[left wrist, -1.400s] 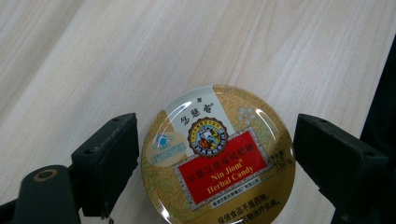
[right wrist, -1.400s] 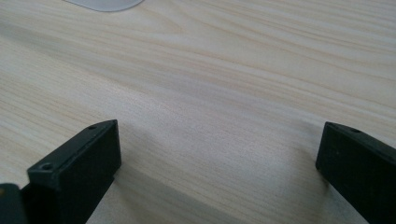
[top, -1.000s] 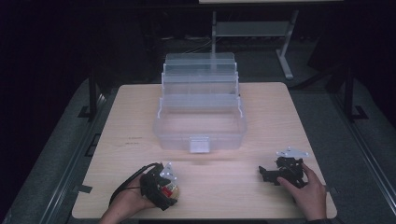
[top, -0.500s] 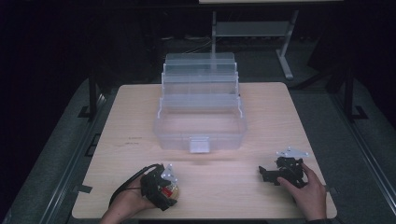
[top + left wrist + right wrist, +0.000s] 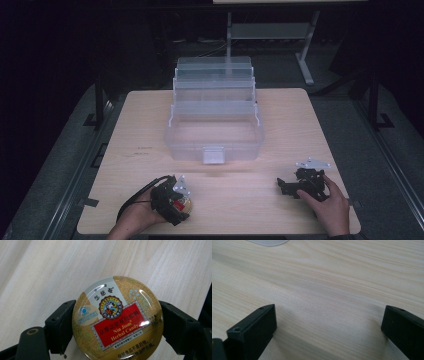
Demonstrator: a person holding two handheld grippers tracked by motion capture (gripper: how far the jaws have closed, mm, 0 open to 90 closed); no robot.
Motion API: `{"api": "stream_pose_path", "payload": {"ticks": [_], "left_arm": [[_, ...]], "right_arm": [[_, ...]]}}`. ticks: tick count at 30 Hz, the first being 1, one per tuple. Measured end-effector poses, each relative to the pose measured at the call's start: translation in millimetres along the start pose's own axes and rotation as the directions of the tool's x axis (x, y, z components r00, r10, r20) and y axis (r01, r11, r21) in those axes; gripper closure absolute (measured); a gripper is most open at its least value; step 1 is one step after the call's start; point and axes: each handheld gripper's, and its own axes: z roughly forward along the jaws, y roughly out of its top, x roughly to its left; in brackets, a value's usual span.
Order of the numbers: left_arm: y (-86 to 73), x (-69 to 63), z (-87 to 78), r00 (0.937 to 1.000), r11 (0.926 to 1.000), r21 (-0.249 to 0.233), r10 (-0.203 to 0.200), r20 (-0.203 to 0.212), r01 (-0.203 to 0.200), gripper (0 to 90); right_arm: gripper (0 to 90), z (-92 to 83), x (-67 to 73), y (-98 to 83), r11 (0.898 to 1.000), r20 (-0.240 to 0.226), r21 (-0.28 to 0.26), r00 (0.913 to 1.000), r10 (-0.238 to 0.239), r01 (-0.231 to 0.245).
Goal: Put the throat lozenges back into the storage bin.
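Observation:
A round gold candy tin [image 5: 117,320] with a red label sits between the jaws of my left gripper [image 5: 116,327], which press on both its sides. From above, that left gripper [image 5: 176,200] and the candy tin [image 5: 184,204] are low over the table's front left. My right gripper [image 5: 282,186] rests at the front right, jaws pointing left. In its own view the right gripper [image 5: 328,322] stands wide open over bare wood, nothing between its fingers [image 5: 257,327]. A clear plastic organiser box [image 5: 215,120] with stepped trays stands open at the table's middle.
The light wooden table [image 5: 300,125] has bare room on both sides of the box and along the front between the two hands. Its front edge runs just below the hands. A metal stand [image 5: 265,30] is on the dark floor behind the table.

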Motion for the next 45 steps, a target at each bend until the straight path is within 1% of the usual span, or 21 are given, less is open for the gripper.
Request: {"api": "stream_pose_path", "payload": {"ticks": [2, 5, 6, 7, 8, 9, 16, 18, 25, 35, 40, 45], "left_arm": [[1.4, -0.2, -1.7, 1.0, 1.0, -0.008, -0.005, -0.005, 0.005, 19.6], [2.0, 0.6, -3.4, 1.0, 1.0, -0.006, -0.002, -0.005, 0.002, 19.6], [2.0, 0.8, -4.1, 0.9999, 0.9999, -0.01, -0.012, -0.006, 0.012, 19.6], [2.1, 1.5, -5.4, 0.9999, 0.9999, -0.007, -0.015, -0.007, 0.015, 19.6], [2.2, 2.6, -6.4, 0.9999, 0.9999, -0.007, -0.011, -0.01, 0.011, 19.6], [2.4, 2.7, -7.2, 0.9998, 0.9997, -0.014, -0.019, -0.008, 0.019, 19.6], [5.6, 5.8, -14.1, 0.9998, 0.9995, -0.023, -0.021, -0.001, 0.021, 19.6], [6.5, 6.3, -15.6, 0.9995, 0.9991, -0.027, -0.031, 0.004, 0.031, 19.6], [10.0, 8.6, -20.3, 0.9997, 0.9994, -0.026, -0.025, 0.006, 0.025, 19.6], [16.1, 10.6, -25.2, 0.9995, 0.9989, -0.037, -0.029, 0.014, 0.03, 19.6], [19.0, 12.6, -28.8, 0.9998, 0.9993, -0.033, -0.018, 0.008, 0.019, 19.6], [22.3, 14.4, -33.3, 0.9998, 0.999, -0.039, -0.021, 0.004, 0.021, 19.6]], "right_arm": [[0.0, 0.0, 0.0, 0.0, 1.0, 0.0, 0.0, 1.0, 0.0, 0.0], [0.0, 0.0, 0.0, 0.0, 1.0, 0.0, 0.0, 1.0, 0.0, 0.0], [0.0, 0.0, 0.0, 0.0, 1.0, 0.0, 0.0, 1.0, 0.0, 0.0], [0.0, 0.0, 0.1, 0.0, 1.0, 0.0, 0.0, 1.0, 0.001, -0.001], [0.0, 0.0, 0.0, 0.0, 1.0, 0.0, 0.0, 1.0, 0.0, 0.0], [0.0, 0.0, -0.1, 0.0, 1.0, 0.0, -0.001, 1.0, -0.001, 0.001], [0.0, 0.0, 0.0, 0.0, 1.0, 0.0, 0.0, 1.0, 0.0, 0.0], [0.0, 0.0, 0.0, 0.0, 1.0, 0.0, 0.0, 1.0, 0.001, -0.001], [0.0, 0.0, 0.0, 0.0, 1.0, 0.0, 0.0, 1.0, 0.0, 0.0], [0.0, 0.0, 0.0, 0.0, 1.0, 0.0, 0.0, 1.0, 0.0, 0.0], [0.0, 0.0, 0.0, 0.0, 1.0, 0.0, 0.0, 1.0, 0.0, 0.0], [0.0, 0.0, 0.0, 0.0, 1.0, 0.0, 0.0, 1.0, 0.0, 0.0]]}}
